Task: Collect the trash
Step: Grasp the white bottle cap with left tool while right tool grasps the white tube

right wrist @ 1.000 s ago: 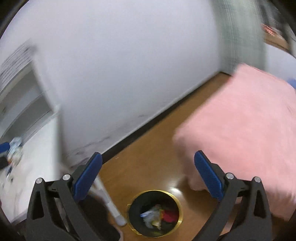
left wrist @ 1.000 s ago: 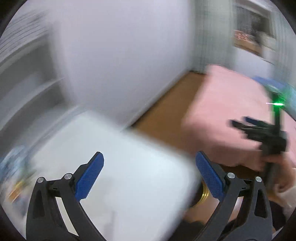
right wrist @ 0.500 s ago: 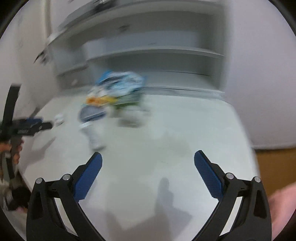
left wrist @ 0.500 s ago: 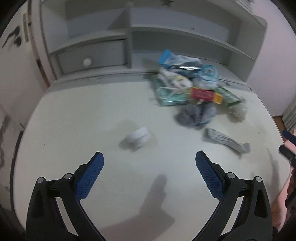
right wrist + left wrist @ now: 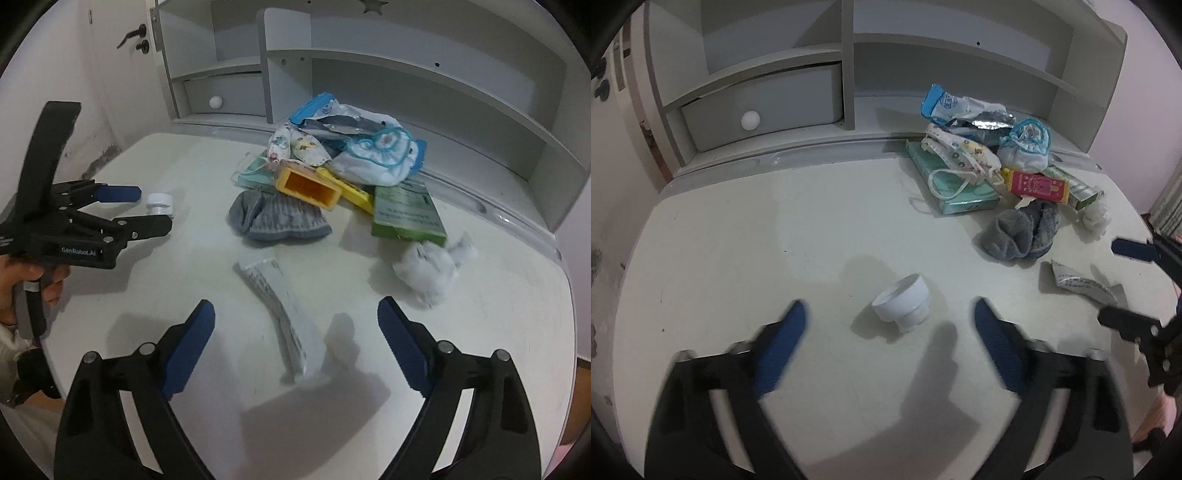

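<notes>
A small white cup [image 5: 901,297] lies on its side on the white desk [image 5: 738,236], just ahead of my open, empty left gripper [image 5: 888,321]; it also shows in the right wrist view [image 5: 159,202]. A flat white wrapper [image 5: 280,310] lies between the fingers of my open, empty right gripper [image 5: 295,325], and shows in the left wrist view [image 5: 1075,282]. A crumpled white tissue [image 5: 428,266] lies to its right. A pile at the back holds a grey sock [image 5: 277,218], a yellow box [image 5: 314,184], a green box [image 5: 406,214] and a blue-white packet [image 5: 945,105].
A grey shelf unit with a drawer [image 5: 761,107] stands along the desk's back edge. A wall with a door handle [image 5: 133,35] is at the left. My left gripper [image 5: 147,210] shows at the left of the right wrist view, my right gripper [image 5: 1123,284] at the left view's right edge.
Both grippers swung from the floor, bin and pink bed to the desk, then moved forward: the left closer to the white cup, the right over the wrapper.
</notes>
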A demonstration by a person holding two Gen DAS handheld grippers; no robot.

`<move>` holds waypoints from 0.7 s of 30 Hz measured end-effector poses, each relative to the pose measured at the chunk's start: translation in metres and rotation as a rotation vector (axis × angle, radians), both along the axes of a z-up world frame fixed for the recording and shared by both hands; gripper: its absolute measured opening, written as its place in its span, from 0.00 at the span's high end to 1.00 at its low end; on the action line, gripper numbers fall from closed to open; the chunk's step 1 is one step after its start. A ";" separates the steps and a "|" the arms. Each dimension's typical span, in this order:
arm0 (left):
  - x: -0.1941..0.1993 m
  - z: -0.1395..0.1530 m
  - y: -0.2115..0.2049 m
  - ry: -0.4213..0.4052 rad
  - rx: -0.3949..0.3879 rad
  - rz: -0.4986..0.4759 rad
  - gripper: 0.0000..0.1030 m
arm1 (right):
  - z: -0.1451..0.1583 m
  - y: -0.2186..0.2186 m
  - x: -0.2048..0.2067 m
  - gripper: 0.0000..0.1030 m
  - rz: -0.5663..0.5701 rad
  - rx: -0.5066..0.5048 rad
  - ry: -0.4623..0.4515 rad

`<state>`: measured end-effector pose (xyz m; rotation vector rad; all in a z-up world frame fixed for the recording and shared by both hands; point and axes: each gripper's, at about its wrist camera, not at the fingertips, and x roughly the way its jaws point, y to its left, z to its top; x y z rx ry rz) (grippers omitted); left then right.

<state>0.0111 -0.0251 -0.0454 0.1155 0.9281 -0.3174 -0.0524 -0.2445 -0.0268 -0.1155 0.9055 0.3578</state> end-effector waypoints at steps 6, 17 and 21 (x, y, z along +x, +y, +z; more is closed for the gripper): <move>0.003 0.000 0.002 -0.001 0.016 -0.054 0.49 | -0.011 0.014 0.019 0.44 0.026 -0.033 0.055; -0.006 0.002 -0.001 0.001 0.033 -0.120 0.72 | -0.008 0.003 0.005 0.82 -0.013 0.023 0.037; -0.009 0.011 -0.002 -0.014 0.026 -0.111 0.72 | 0.008 -0.013 -0.007 0.82 -0.053 0.042 -0.005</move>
